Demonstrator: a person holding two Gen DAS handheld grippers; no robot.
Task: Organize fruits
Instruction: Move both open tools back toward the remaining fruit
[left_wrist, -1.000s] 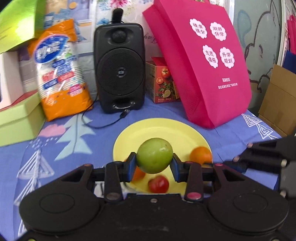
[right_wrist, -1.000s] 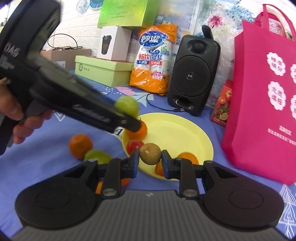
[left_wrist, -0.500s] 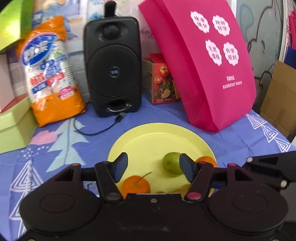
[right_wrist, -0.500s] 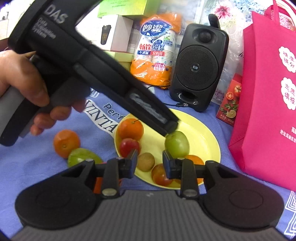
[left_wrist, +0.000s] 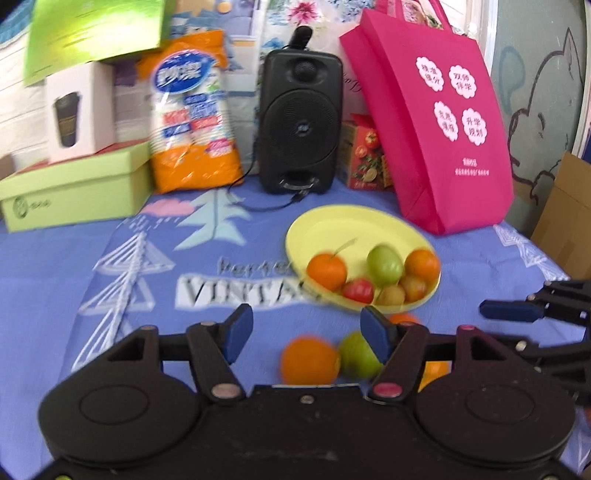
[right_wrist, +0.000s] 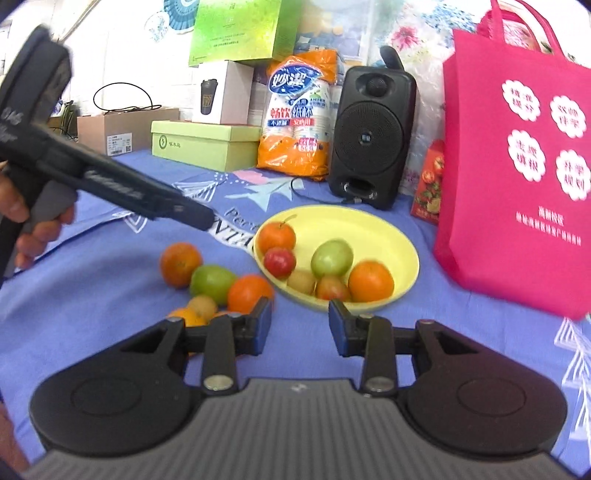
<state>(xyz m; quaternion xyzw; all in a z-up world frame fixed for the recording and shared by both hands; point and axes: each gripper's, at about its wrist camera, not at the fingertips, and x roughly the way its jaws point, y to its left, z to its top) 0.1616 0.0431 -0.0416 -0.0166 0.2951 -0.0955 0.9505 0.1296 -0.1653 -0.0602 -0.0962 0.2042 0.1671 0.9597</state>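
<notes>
While both claws hang empty, jaws having just been opening, the left claw (left_wrist: 306, 328) gapes wide and the right claw (right_wrist: 300, 319) stands narrowly parted. Yellow plate (right_wrist: 388, 236), centre frame on the table (right_wrist: 461, 332), holds six fruits: two oranges, one green, two red, one brown. Left of it lie five more.
</notes>
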